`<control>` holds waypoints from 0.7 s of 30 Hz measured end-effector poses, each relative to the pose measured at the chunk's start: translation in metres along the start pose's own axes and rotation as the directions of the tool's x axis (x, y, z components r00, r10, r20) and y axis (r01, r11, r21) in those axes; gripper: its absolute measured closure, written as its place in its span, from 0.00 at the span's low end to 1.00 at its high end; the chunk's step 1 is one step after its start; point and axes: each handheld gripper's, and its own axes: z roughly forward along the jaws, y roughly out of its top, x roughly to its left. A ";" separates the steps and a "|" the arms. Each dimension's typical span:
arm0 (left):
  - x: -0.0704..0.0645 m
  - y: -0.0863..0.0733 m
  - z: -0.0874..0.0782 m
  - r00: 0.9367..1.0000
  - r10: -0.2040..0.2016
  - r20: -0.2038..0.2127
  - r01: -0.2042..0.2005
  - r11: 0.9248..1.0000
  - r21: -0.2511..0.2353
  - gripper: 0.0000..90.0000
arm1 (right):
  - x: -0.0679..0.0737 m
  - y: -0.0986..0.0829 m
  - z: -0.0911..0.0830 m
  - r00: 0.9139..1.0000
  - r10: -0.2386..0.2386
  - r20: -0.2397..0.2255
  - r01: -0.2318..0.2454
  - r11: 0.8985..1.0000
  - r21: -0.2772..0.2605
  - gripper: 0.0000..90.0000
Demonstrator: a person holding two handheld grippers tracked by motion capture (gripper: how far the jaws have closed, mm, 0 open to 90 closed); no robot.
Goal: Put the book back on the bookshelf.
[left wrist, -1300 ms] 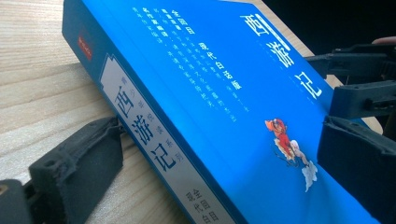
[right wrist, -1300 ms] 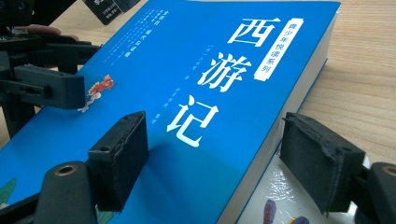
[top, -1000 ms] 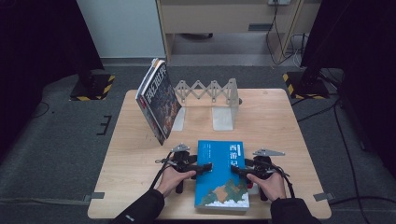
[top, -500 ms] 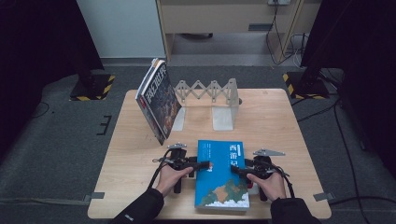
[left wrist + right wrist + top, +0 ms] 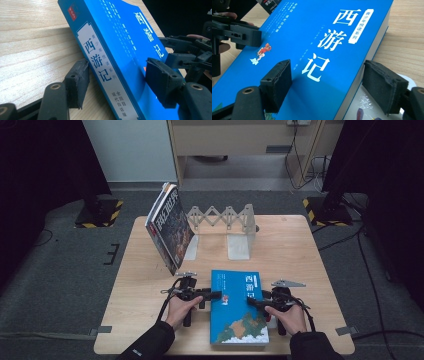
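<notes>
A wooden table [image 5: 300,250] was seen from above, with a person's two forearms coming in from the near edge. A blue book [image 5: 237,307] lay near the near edge, between the two hands, its front cover up with white Chinese characters.

The left gripper [image 5: 212,295] reached in from the left, its jaws set astride the book's spine edge. In the left gripper view, one black pad [image 5: 77,81] sat under the spine against the table side and the other pad [image 5: 162,85] rested on the cover, so the jaws were narrowed around the book [image 5: 120,57]. Whether they pressed firmly could not be told.

The right gripper [image 5: 254,302] came in from the right. In the right gripper view, one pad [image 5: 277,83] lay on the blue cover [image 5: 317,50] and the other [image 5: 384,85] stood beside the page edge, with a gap showing, so those jaws stood fairly wide.

Farther back on the table stood a grey folding book rack [image 5: 225,220], and a dark-covered book [image 5: 167,227] leaned tilted at its left end.
</notes>
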 end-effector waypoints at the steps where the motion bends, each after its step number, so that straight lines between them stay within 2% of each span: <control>1: 0.001 0.000 0.000 1.000 0.001 0.001 -0.001 1.000 0.002 0.39 | 0.000 0.000 0.000 1.000 0.000 0.001 0.000 1.000 0.000 0.26; 4: 0.003 0.000 0.002 1.000 -0.011 0.007 0.011 1.000 0.011 0.39 | 0.001 0.001 0.000 1.000 0.002 0.006 -0.002 1.000 0.002 0.26; 9: 0.001 -0.001 0.007 1.000 0.030 -0.001 -0.030 1.000 0.009 0.32 | 0.003 0.002 -0.001 1.000 -0.016 0.026 0.015 1.000 0.013 0.25; 12: 0.003 -0.001 0.009 1.000 0.028 0.012 -0.028 1.000 0.013 0.31 | 0.001 0.000 -0.001 1.000 0.015 0.020 -0.015 1.000 0.005 0.24; 17: 0.004 0.001 0.018 0.999 0.006 0.034 -0.007 1.000 0.011 0.28 | 0.002 0.000 0.000 0.999 0.026 0.019 -0.026 1.000 0.003 0.24; 21: 0.002 0.003 0.015 0.999 -0.005 0.032 0.004 1.000 0.014 0.32 | 0.001 -0.001 0.000 0.999 0.029 0.016 -0.029 1.000 0.004 0.24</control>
